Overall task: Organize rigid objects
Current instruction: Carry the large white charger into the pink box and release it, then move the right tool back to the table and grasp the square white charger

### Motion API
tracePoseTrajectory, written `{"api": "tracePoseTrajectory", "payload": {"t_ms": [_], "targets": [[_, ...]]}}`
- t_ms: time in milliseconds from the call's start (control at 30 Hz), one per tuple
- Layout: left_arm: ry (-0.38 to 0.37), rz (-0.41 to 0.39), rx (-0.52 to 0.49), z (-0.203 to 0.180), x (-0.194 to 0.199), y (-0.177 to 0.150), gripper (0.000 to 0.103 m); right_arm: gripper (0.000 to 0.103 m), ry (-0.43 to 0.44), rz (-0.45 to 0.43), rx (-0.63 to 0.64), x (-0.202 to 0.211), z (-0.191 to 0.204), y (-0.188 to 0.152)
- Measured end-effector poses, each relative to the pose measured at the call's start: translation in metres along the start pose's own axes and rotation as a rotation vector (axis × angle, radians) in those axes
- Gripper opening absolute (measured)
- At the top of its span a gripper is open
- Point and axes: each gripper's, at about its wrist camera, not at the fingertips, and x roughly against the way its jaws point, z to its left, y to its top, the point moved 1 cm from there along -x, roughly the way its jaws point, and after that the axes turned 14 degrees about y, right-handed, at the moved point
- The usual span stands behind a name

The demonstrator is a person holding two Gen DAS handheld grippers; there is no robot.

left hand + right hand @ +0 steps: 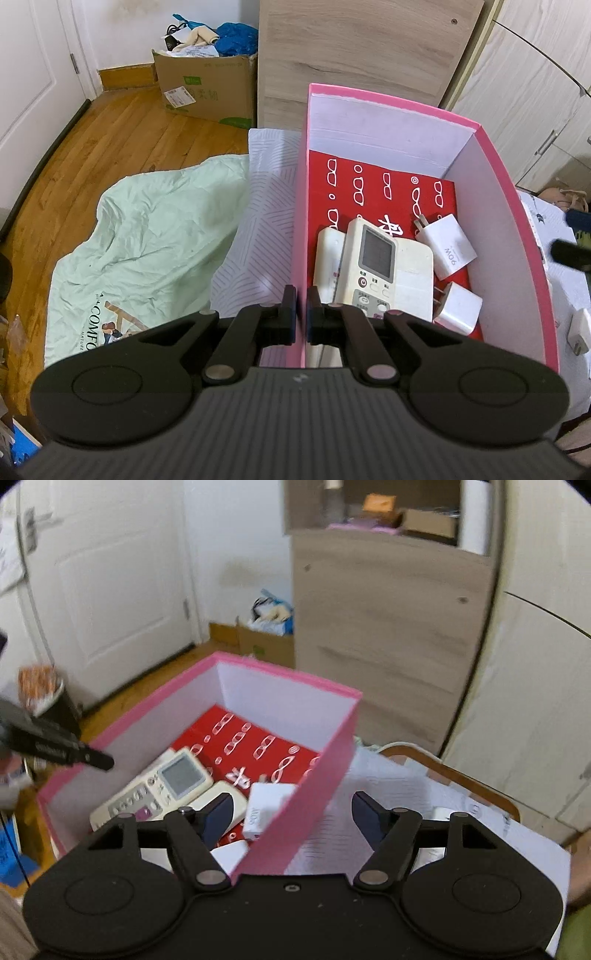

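- Bedroom setting: wooden floor, a white door, a cardboard box of clutter by the wall, and a patterned sheet under my work area.
- The pink box sits on that sheet, open-topped, with a red card lining its bottom.
- Inside I see the white remote lying across a second flat white device, plus two white chargers near the right-hand wall.
- My left gripper is clamped shut on the box's near-left wall, pinching the thin pink edge to steady it.
- My right gripper has its jaws spread wide, straddling the box's right wall; nothing is held between them.
- One more charger lies outside on the sheet, so I judge sorting isn't finished.
- Risk: the right view is blurred, so that hand is moving fast; a finger hanging inside the rim could catch the wall and drag the box.
- Risk: my left pinch is on thin card; twisting could crease it or tip the contents.
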Motion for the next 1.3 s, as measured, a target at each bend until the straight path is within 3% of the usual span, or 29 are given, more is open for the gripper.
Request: {"api": "tracePoseTrajectory", "payload": {"t_ms": [133, 367, 600, 933, 1067, 1300], "targets": [[0.012, -0.006, -0.015, -0.003, 0.001, 0.000, 0.004, 0.075, 0.034, -0.028, -0.024, 0.029, -0.001, -0.009], [0.004, -0.002, -0.012, -0.005, 0.002, -0.001, 0.004, 0.075, -0.032, -0.014, -0.068, 0.074, -0.015, -0.047], [0.005, -0.003, -0.013, -0.004, 0.002, -0.002, 0.004, 0.075, -0.081, 0.009, -0.365, 0.097, -0.062, -0.101], [0.009, -0.002, -0.007, -0.002, 0.002, -0.002, 0.004, 0.075, -0.137, 0.044, -0.590, 0.102, -0.098, -0.136], [0.006, 0.004, 0.009, 0.001, 0.003, -0.002, 0.004, 0.078, -0.112, 0.130, -0.677, 0.094, -0.111, -0.145], [0.007, -0.005, 0.001, -0.001, 0.003, -0.002, 0.004, 0.081, -0.204, 0.217, -0.649, 0.081, -0.116, -0.144]]}}
